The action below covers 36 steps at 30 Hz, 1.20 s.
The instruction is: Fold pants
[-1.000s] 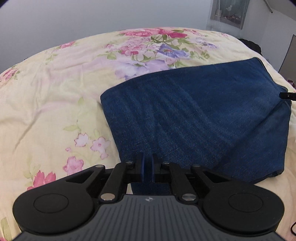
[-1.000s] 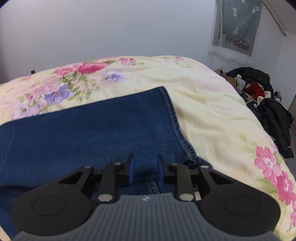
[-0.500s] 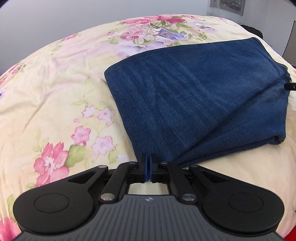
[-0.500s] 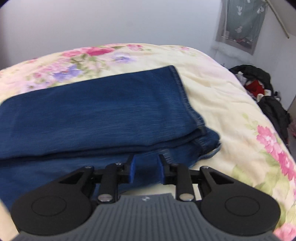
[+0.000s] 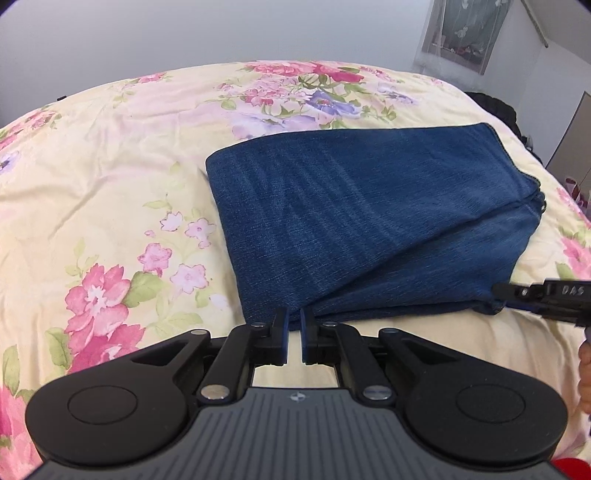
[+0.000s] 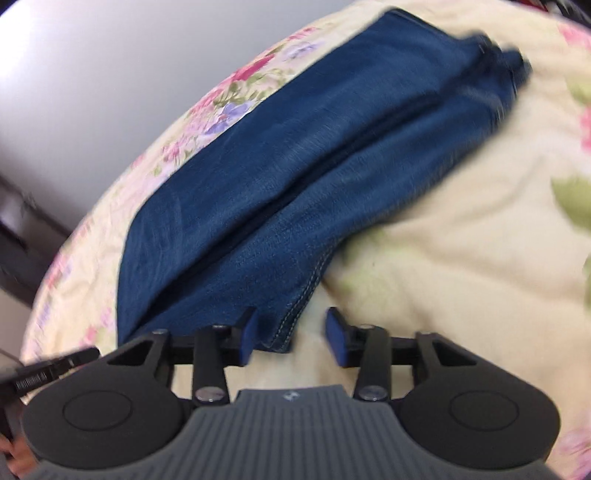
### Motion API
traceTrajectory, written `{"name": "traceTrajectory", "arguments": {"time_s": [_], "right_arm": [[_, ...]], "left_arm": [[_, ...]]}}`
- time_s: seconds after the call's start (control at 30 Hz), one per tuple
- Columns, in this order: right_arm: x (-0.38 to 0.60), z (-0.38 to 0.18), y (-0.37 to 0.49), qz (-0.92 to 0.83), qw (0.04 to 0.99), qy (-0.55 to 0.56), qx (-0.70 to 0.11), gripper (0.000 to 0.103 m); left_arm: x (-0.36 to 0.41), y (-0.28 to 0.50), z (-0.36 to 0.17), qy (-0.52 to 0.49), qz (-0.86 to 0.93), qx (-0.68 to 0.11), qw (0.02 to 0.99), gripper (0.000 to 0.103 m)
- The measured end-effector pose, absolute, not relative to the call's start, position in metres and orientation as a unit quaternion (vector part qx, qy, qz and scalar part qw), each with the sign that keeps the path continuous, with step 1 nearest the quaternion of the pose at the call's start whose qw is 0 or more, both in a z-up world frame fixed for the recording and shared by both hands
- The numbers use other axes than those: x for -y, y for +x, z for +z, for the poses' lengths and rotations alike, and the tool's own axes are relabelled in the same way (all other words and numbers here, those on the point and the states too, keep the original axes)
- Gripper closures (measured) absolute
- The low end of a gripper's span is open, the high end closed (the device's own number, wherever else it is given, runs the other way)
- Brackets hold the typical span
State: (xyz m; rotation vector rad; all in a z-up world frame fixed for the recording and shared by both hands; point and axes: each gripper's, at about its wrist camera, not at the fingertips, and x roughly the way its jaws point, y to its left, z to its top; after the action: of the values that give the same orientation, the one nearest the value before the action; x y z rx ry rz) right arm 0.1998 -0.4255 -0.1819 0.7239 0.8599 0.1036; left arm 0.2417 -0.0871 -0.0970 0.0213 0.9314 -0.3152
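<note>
The blue denim pants (image 5: 373, 225) lie folded in a flat stack on the floral bedspread (image 5: 110, 177). My left gripper (image 5: 293, 338) is at the near left corner of the stack, its jaws a narrow gap apart and holding nothing. My right gripper (image 6: 291, 338) is open wide at the near edge of the pants (image 6: 295, 177), with a stitched hem corner between its fingers, not clamped. The right gripper's tip also shows in the left wrist view (image 5: 543, 299) at the near right corner of the stack.
The bedspread stretches to the left and front of the pants. A grey wall (image 5: 258, 33) stands behind the bed. A window with a curtain (image 5: 465, 33) is at the back right. Dark clothes (image 5: 495, 107) lie past the bed's right edge.
My left gripper has let go of the denim, opened a little and pulled back. My right gripper has opened wide, released the fabric and swung round to the stack's corner; its view is tilted and blurred.
</note>
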Motion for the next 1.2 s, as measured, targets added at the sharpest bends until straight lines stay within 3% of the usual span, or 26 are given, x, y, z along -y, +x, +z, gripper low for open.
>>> {"name": "traceTrajectory", "arguments": {"time_s": [0.13,0.37,0.63,0.83,1.03,1.1,1.13,1.17,1.2], "right_arm": [[0.417,-0.186,0.189,0.044,0.852,0.319,-0.412,0.103],[0.4,-0.2,0.186,0.025,0.859,0.299,-0.414,0.103],[0.395,-0.198,0.183,0.019,0.866,0.287,-0.409,0.103],[0.393,-0.2,0.186,0.017,0.868,0.274,-0.413,0.103],[0.409,-0.189,0.177,0.036,0.869,0.28,-0.407,0.103],[0.427,-0.182,0.175,0.037,0.869,0.295,-0.396,0.1],[0.437,-0.179,0.175,0.033,0.869,0.302,-0.39,0.091],[0.449,-0.176,0.176,0.027,0.871,0.309,-0.381,0.073],[0.462,-0.173,0.178,0.02,0.873,0.315,-0.372,0.065]], "left_arm": [[0.094,0.242,-0.09,0.01,-0.167,-0.439,0.883,0.097],[0.154,0.254,-0.096,0.013,-0.232,-0.428,0.873,0.097],[0.24,0.26,-0.14,0.009,-0.273,-0.462,0.844,0.097],[0.247,0.259,-0.165,-0.012,-0.253,-0.488,0.835,0.097],[0.247,0.261,-0.155,-0.007,-0.258,-0.49,0.833,0.096],[0.245,0.264,-0.148,-0.016,-0.258,-0.49,0.833,0.096],[0.245,0.263,-0.144,-0.017,-0.257,-0.487,0.834,0.096],[0.244,0.262,-0.139,-0.017,-0.259,-0.482,0.837,0.096],[0.244,0.26,-0.135,-0.016,-0.26,-0.476,0.84,0.095]]}}
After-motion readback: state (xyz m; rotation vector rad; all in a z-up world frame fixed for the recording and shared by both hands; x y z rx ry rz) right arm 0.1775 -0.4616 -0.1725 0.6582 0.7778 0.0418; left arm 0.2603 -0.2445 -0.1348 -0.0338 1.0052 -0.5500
